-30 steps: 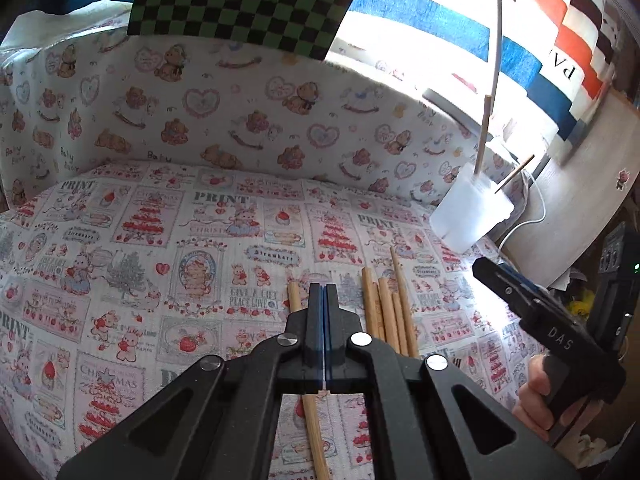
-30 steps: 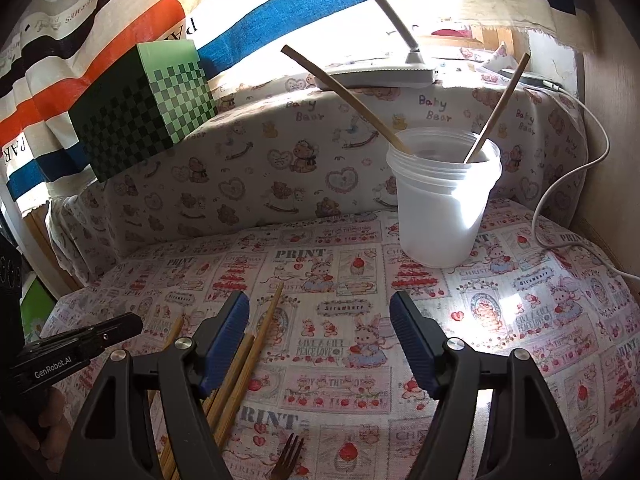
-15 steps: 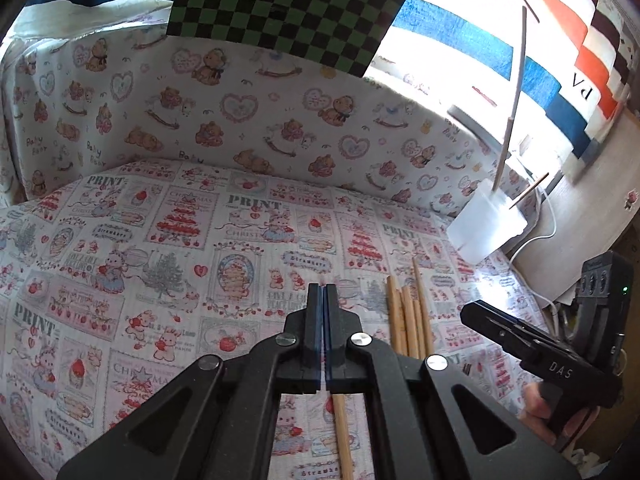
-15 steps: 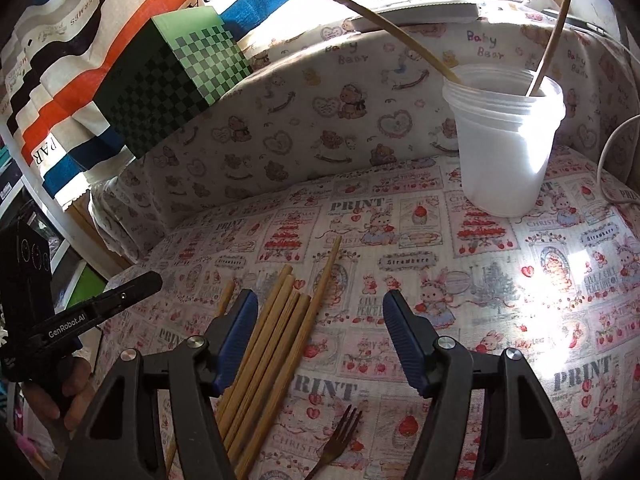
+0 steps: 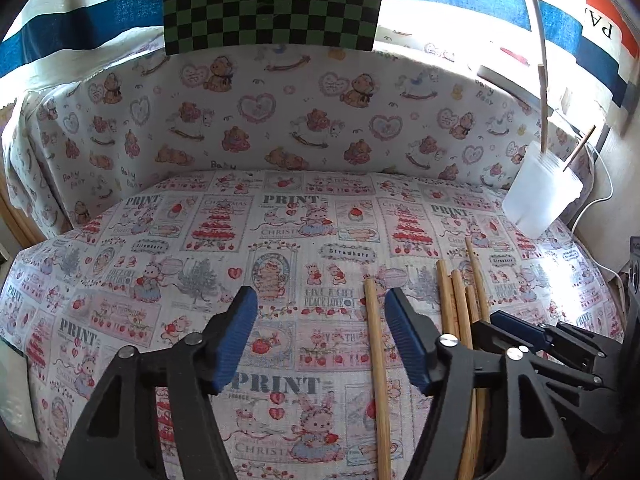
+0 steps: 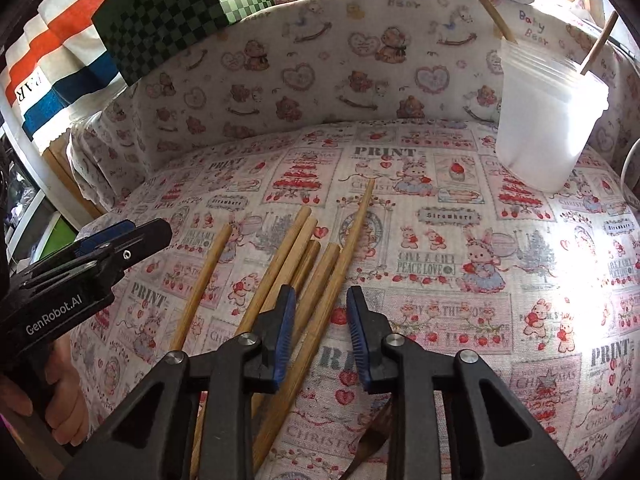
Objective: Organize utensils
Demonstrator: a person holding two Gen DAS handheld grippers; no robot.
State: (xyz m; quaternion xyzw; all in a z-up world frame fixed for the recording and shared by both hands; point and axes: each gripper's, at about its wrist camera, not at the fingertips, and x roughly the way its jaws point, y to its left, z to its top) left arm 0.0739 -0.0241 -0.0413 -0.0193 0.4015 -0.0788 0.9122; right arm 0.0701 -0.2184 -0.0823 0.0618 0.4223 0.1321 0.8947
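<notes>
Left gripper [image 5: 320, 334]: jaws now spread wide, nothing between them. Half a second ago they were clenched on a single chopstick; that stick [image 5: 376, 364] now lies flat on the cloth [image 5: 160, 240], just inside the right-hand finger, apart from the rest. So it reads as released, not carried off to the cup.

Right gripper [image 6: 320, 326]: jaws part-open, narrower than a second ago, and lowered over the bundle [image 6: 296, 264] of chopsticks. The longest stick [image 6: 344, 256] runs up between the two pads; cannot tell whether either pad touches it. Not yet a grip.

Bundle sits near centre of the cloth, sticks fanned and partly overlapping, tips pointing far. A fork [image 6: 368, 444] lies near, under the right gripper, mostly hidden.

Cup [image 6: 548, 120]: far right, upright on the cloth, two sticks already standing in it. Well apart from the bundle.

Judgement: pick-up work has passed to the right side. The left drop leaves one stray stick to collect later. Task early: two in the cup, roughly six still lying. Risk in closing on the long stick: neighbours lie touching it and may drag or roll along.
</notes>
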